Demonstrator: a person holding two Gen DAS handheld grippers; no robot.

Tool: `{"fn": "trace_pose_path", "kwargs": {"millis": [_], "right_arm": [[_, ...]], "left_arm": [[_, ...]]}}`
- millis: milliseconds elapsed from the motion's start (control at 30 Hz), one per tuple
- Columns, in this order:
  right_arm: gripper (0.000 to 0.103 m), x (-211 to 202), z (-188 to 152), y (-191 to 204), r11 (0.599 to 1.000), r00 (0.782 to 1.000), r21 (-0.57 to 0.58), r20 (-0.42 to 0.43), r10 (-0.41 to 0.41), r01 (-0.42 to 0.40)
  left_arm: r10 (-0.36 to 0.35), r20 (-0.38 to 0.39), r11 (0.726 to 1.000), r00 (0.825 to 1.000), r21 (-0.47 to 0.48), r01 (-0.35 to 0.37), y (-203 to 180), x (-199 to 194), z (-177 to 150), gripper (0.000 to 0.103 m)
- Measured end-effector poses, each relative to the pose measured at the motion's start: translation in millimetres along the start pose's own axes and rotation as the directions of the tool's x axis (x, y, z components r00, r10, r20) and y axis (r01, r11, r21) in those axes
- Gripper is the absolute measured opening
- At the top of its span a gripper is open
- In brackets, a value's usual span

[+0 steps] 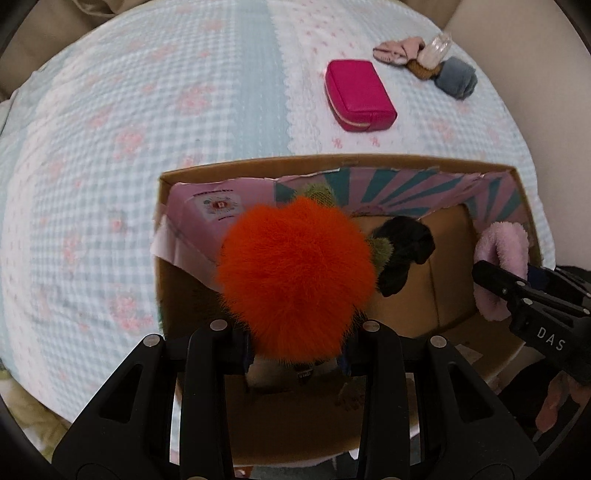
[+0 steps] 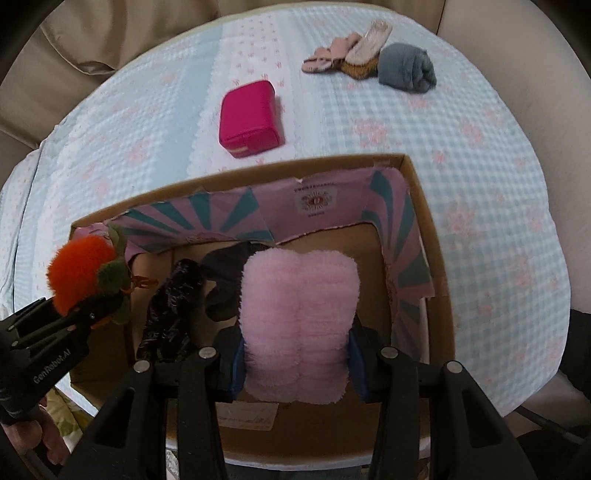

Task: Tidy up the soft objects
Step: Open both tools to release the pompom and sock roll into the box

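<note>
My left gripper (image 1: 295, 350) is shut on an orange fluffy pom-pom (image 1: 295, 277) with green leaves and holds it over the left part of an open cardboard box (image 1: 332, 162). It also shows in the right wrist view (image 2: 81, 273). My right gripper (image 2: 295, 363) is shut on a pink fluffy item (image 2: 299, 325) and holds it over the box's (image 2: 428, 229) right part; that item also shows in the left wrist view (image 1: 502, 266). Black soft items (image 2: 173, 317) lie inside the box, also seen in the left wrist view (image 1: 402, 254).
On the light blue checked bedspread (image 1: 110, 147) beyond the box lie a magenta pouch (image 1: 358, 96), a rolled blue-grey sock (image 1: 456, 79), a brown item (image 2: 360, 68), a pale bottle (image 1: 437, 48) and a pink item (image 2: 332, 51). Beige cushions (image 2: 92, 33) border the bed.
</note>
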State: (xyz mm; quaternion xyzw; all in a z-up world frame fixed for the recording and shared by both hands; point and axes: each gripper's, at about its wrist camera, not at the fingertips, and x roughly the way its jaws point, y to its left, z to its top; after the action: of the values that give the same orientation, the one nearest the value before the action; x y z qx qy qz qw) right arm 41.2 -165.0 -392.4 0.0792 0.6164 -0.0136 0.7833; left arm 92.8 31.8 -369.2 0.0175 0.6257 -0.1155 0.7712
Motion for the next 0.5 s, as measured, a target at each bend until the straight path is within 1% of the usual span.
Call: {"fn": "trace_pose_path", "kwargs": {"millis": [33,67,100,133,167,200,233,267,333,400,500], "right_arm": [[0.041,1.6,0.7,-0.2,1.000,1.000,0.002,-0.007,-0.005,0.005],[0.042,3.4,1.6,-1.6,1.000,1.000,0.009,-0.008,-0.015,0.015],[0.044,4.5,2.5,-1.3,1.000,1.000,0.013,-0.011,-0.012,0.012],[0.047,6.3,3.7,-2.5,1.000,1.000,0.020,-0.017,0.000,0.000],[0.062,7.5,5.1,-2.6,1.000,1.000,0.026,-0.019,0.008,-0.007],[0.092,7.7,6.1,-3.3,0.999,1.000,0.032,-0.019,0.016,-0.015],[0.102,6.7,6.7,-4.1,0.999,1.000,0.036,-0.017,0.025,-0.024],[0.103,5.0,7.0,-5.0,0.999,1.000,0.040,-0.010,0.020,-0.020],[0.103,2.3,6.1,-8.7,0.996,0.998,0.063,0.000,0.058,-0.058],[0.103,1.0,4.9,-10.1,0.996,0.998,0.072,0.001,0.060,-0.060],[0.103,-5.1,3.6,-9.6,0.996,0.998,0.068,0.019,0.058,-0.059]], "left_arm": [[0.004,-0.004,1.000,1.000,0.007,-0.004,-1.1,1.5,0.4,0.030],[0.007,-0.007,1.000,1.000,0.013,-0.007,-2.3,2.7,1.0,0.035],[0.003,-0.003,1.000,1.000,0.018,-0.003,-3.6,2.3,1.5,0.051],[0.002,0.002,1.000,1.000,0.028,-0.002,-5.2,1.5,2.1,0.065],[0.003,0.001,0.999,1.000,0.036,-0.003,-6.4,1.0,2.0,0.094],[0.012,0.007,0.999,1.000,0.042,-0.012,-7.6,-0.7,1.3,0.103],[0.007,0.013,0.999,1.000,0.046,-0.008,-7.8,-3.2,-0.4,0.103],[-0.001,0.019,0.999,1.000,0.047,0.000,-7.9,-4.8,-1.1,0.103],[0.005,0.010,0.998,1.000,0.061,-0.005,-8.4,-6.2,-3.8,0.103],[0.009,0.008,0.997,1.000,0.074,-0.010,-9.3,-7.9,-6.3,0.103],[0.002,0.012,0.998,1.000,0.068,-0.003,-7.7,-13.7,-8.9,0.103]]}}
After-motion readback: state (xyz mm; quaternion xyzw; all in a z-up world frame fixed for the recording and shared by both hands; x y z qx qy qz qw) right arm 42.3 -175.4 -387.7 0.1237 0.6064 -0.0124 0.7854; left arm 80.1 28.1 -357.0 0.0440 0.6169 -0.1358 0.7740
